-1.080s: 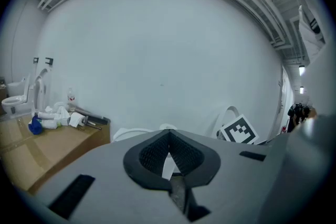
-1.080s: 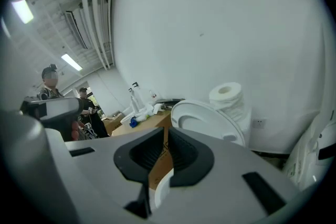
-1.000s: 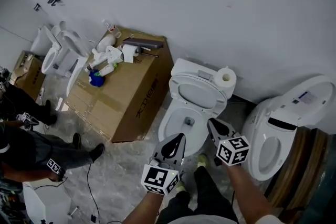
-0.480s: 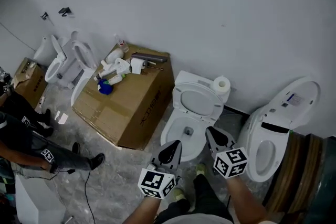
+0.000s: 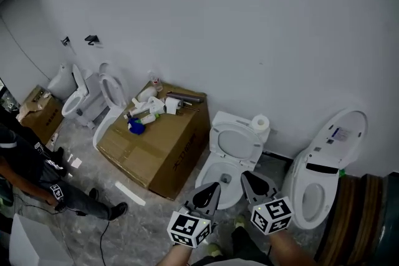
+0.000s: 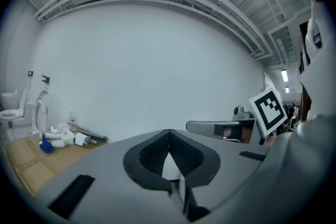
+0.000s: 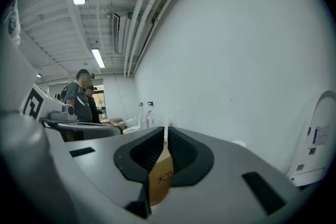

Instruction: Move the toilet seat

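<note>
Two tools on show in the head view, and neither is on the job yet: the toilet seat point(image 5: 236, 141) stands tipped up against the tank of the middle toilet point(image 5: 219, 182), bowl open below it, nothing touching it. I'd say the move itself is all still to do. Left tool point(image 5: 206, 191) and right tool point(image 5: 248, 179) hang side by side just in front of that toilet's bowl, tips aimed up and forward at it, forearms low at the bottom edge. A cardboard box point(image 5: 156, 146) sits just left of the toilet.

Over to the left gripper view: its tips meet, clenched on nothing, pointed at bare wall.

Right gripper view now: clenched down to a hairline slit, nothing grasped, only the box showing through the gap. Both will need to open and reach in towards the seat's rim
</note>
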Demonstrator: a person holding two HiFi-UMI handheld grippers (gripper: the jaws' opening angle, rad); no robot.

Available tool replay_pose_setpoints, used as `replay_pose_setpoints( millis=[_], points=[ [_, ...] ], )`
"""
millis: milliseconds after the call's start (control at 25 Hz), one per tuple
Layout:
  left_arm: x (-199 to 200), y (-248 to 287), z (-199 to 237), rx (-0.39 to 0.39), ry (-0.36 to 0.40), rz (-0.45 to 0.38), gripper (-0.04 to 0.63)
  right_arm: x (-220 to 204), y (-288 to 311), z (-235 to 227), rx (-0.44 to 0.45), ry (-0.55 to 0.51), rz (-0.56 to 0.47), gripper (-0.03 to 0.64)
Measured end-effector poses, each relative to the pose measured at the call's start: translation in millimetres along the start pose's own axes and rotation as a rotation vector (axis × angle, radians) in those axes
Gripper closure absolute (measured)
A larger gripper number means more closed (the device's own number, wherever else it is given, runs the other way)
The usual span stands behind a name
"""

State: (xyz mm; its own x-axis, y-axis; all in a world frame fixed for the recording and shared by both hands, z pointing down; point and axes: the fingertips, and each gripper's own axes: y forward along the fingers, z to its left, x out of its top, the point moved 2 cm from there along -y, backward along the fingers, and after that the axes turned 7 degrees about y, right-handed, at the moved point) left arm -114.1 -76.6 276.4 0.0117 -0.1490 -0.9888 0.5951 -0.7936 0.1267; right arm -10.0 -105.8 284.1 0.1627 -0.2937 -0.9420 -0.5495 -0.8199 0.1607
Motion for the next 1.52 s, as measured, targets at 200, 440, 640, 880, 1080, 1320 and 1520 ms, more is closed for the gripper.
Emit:
replay_pose_setpoints(
  millis=[200, 440, 640, 880, 1080, 1320, 1520],
  points=[
    [21, -28, -16, -0.018, 0.003, -0.031, 0.586, 17, -29, 40, 0.028, -0.012, -0.038, 0.583],
    [45, -59, -23, -0.038, 0.015, -0.084, 0.586, 27, -51, 70, 0.041, -0.021, -0.068, 0.589],
    [56, -75, -23, -0.036, 0.020, -0.114, 0.586, 29, -63, 85, 0.044, -0.027, -0.088, 0.591],
    [61, -86, -29, -0.047, 0.027, -0.119, 0.586, 27, -66, 97, 0.040, -0.035, -0.075, 0.600],
    [63, -92, -24, -0.036, 0.026, -0.125, 0.586, 27, -66, 105, 0.052, -0.045, -0.077, 0.600],
    [66, -95, -22, -0.031, 0.036, -0.133, 0.586, 28, -65, 110, 0.059, -0.055, -0.078, 0.600],
    [67, -93, -19, -0.027, 0.033, -0.127, 0.586, 30, -61, 110, 0.061, -0.056, -0.073, 0.600]
  ],
)
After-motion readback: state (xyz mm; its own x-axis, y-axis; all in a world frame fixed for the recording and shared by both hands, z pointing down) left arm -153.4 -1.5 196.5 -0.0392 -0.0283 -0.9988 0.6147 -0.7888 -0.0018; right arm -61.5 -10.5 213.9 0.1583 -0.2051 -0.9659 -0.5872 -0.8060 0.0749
